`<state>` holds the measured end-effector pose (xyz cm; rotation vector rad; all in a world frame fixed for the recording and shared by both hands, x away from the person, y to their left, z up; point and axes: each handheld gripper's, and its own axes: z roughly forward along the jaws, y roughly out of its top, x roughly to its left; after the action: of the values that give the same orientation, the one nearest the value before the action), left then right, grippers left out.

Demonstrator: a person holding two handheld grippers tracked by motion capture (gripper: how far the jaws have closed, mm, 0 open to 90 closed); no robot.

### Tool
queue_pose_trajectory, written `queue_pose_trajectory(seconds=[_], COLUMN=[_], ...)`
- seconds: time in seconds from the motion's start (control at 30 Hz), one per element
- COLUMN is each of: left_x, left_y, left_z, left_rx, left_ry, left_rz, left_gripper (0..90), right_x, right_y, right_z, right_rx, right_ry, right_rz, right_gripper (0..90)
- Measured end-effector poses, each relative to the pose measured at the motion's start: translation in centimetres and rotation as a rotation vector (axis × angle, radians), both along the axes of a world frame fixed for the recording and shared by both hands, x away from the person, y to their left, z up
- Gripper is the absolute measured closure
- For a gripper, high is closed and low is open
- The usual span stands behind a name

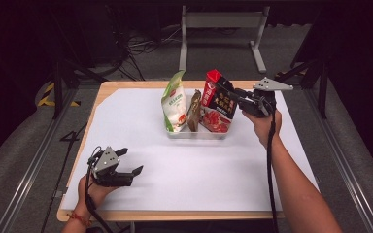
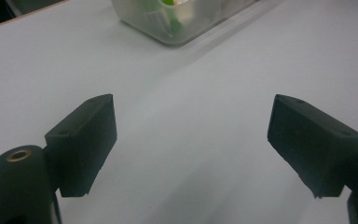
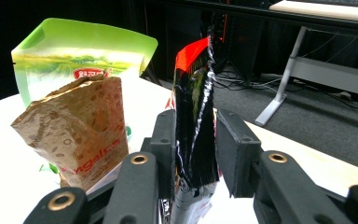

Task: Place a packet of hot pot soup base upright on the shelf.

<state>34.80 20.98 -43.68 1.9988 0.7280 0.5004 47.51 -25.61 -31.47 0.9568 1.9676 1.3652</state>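
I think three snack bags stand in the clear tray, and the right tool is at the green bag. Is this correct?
Not quite. The right tool is at the black and red bag, not the green bag; the right gripper view shows it between the jaws. Three bags do stand in the clear tray.

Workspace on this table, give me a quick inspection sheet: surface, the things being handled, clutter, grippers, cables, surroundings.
Surface: white sheet over a wooden table.
Job's things: clear tray holding three upright packets: green pouch, brown paper bag, black and red packet.
Clutter: nothing seen on the sheet besides the tray.
Grippers: right gripper has the black and red packet between its jaws; one pad seems to touch it, the other stands just off it, so open. Left gripper is open and holds nothing, low over the sheet.
Cables: one trails from each gripper along the forearm; more lie on the floor behind the table.
Surroundings: dark room, grey floor, a metal frame behind.
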Motion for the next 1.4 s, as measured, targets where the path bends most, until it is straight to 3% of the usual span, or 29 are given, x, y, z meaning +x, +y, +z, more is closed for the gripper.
queue_pose_trajectory(seconds=[1.4], left_x=[-0.1], left_y=[-0.2], left_z=[0.0], left_rx=[-0.001], left_ry=[0.005], left_rz=[-0.001], left_gripper=[16.3], right_x=[-2.2], right_y=[-0.7], right_z=[0.3], right_rx=[-0.046], right_ry=[0.001], right_rz=[0.023], right_gripper=[67.3])
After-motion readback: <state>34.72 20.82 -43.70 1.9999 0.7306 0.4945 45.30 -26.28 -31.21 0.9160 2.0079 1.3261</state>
